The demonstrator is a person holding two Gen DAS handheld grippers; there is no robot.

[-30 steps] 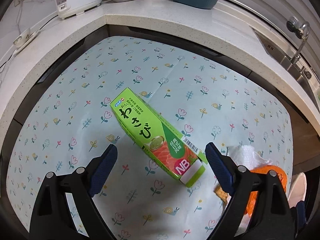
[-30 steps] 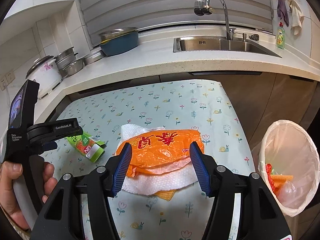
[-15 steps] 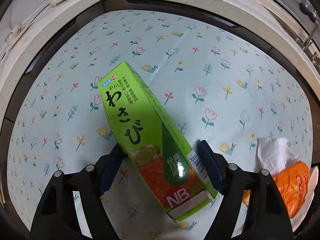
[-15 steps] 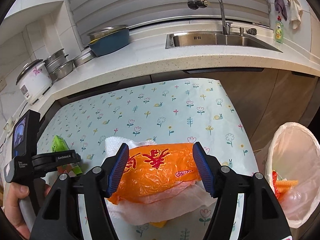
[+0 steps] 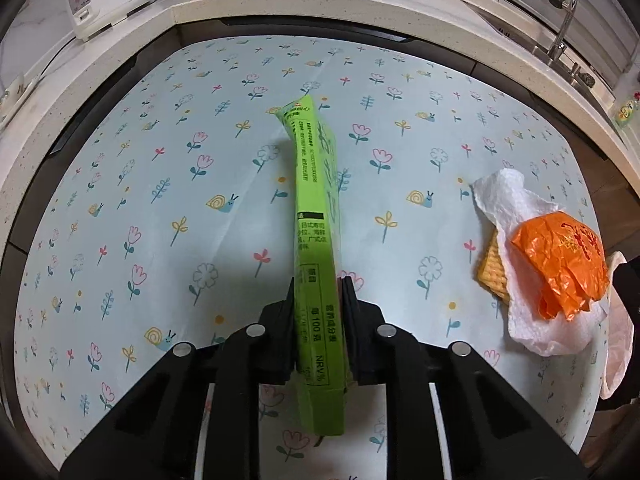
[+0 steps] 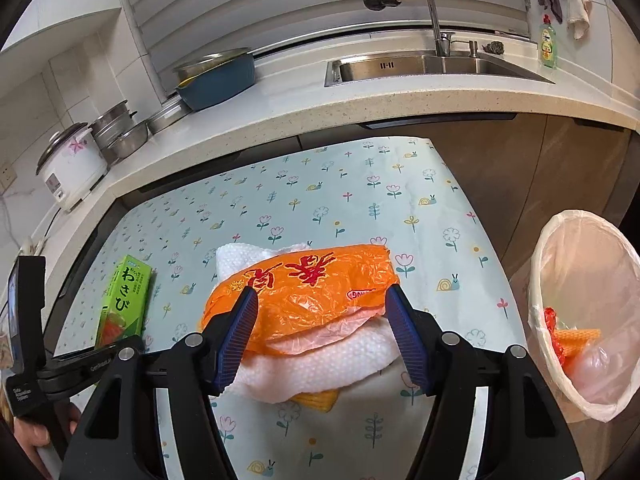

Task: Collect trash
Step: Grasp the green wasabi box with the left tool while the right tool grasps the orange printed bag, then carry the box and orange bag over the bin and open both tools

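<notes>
The left tool, jaws just closed, grips the green box over the table's middle, while the right tool stands open around the orange bag near the table's right edge.

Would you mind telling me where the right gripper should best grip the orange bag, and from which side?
Grip the orange bag across its crumpled middle, coming down from above. It lies flat and wide on the paper towel, already between the open right gripper fingers, so closing should pinch a fold.
</notes>
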